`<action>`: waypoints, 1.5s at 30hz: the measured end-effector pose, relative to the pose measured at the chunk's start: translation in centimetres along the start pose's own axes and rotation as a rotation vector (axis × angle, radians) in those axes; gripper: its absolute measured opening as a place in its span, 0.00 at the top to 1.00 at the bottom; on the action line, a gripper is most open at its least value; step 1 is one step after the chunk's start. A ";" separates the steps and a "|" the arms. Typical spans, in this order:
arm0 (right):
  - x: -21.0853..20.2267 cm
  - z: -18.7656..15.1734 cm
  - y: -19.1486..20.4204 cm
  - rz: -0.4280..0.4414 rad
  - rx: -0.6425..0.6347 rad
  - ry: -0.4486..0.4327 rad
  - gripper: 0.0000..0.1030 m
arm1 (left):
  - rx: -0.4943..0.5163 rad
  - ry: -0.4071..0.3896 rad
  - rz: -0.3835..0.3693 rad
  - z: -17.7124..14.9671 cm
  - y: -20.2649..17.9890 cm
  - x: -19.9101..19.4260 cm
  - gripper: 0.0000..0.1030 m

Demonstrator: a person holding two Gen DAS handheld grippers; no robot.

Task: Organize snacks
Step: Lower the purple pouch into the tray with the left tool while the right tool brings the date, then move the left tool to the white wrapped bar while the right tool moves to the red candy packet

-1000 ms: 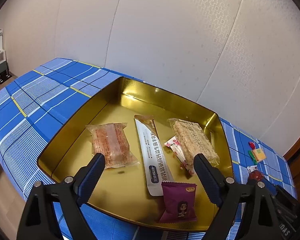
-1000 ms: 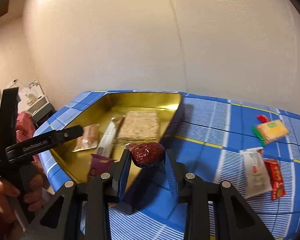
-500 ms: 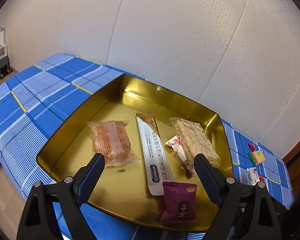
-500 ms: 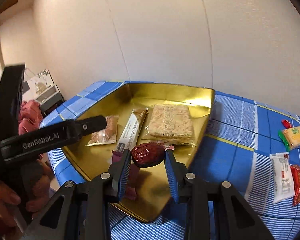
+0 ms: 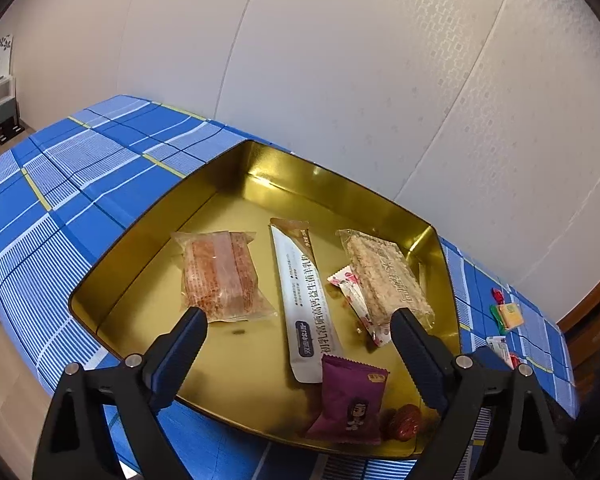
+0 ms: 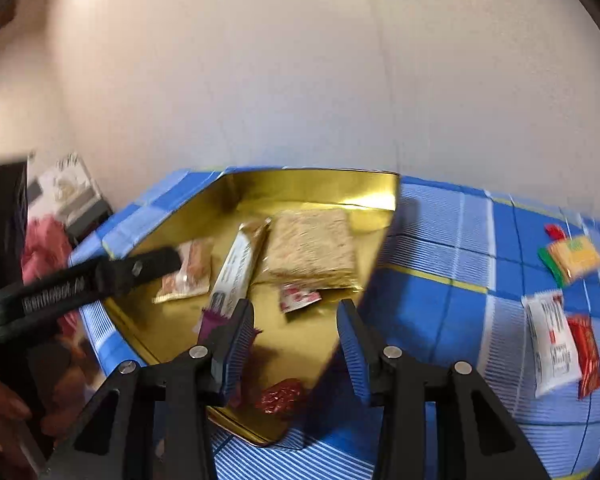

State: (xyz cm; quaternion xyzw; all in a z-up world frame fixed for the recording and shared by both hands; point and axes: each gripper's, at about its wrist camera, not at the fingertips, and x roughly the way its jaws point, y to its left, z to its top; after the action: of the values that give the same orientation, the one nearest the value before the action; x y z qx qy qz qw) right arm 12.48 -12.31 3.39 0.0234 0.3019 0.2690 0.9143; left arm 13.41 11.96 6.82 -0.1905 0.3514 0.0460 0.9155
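A gold tray (image 5: 236,176) (image 6: 312,184) sits on a blue plaid cloth. It holds a pink wafer pack (image 5: 220,276), a long white stick pack (image 5: 306,300), a rice cracker pack (image 5: 384,276) (image 6: 310,248), a small pink-white sachet (image 5: 354,296), a purple pouch (image 5: 350,400) and a wrapped red date (image 5: 406,420) (image 6: 282,394) in the near corner. My right gripper (image 6: 296,336) is open and empty just above the date. My left gripper (image 5: 296,340) is open and empty over the tray's near side.
Loose snacks lie on the cloth right of the tray: a yellow cracker pack (image 6: 576,256), a white pack (image 6: 552,348), a red pack (image 6: 586,352) and a small red candy (image 6: 554,231). A padded wall stands behind. The table edge runs along the left.
My right gripper opened and let go of the red date, which now lies in the tray's near corner. The left gripper stayed open over the tray.
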 end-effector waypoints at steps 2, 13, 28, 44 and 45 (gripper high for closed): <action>-0.6 0.1 -1.1 -0.014 0.040 -0.017 0.57 | 0.018 -0.009 0.007 -0.1 -0.3 -0.1 0.08; -5.7 -0.3 -10.6 -0.240 0.218 -0.053 0.57 | 0.115 -0.017 0.006 -1.0 -2.5 -0.4 0.07; -8.9 -2.8 -22.4 -0.360 0.446 0.056 0.57 | 0.237 -0.032 -0.027 -2.3 -6.2 -0.1 0.04; -4.9 -2.6 -20.4 -0.431 0.284 0.170 0.74 | 0.341 -0.003 -0.116 -4.5 -12.9 -0.9 0.04; -5.2 -2.7 -20.6 -0.433 0.304 0.170 0.75 | 0.350 0.004 -0.131 -4.7 -13.7 -0.8 0.04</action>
State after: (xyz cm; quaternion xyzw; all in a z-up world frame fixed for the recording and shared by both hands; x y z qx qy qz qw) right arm 17.28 -32.92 -0.25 0.0726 0.4126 0.0201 0.9078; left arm 12.87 -2.45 8.46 -0.0509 0.3426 -0.0761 0.9350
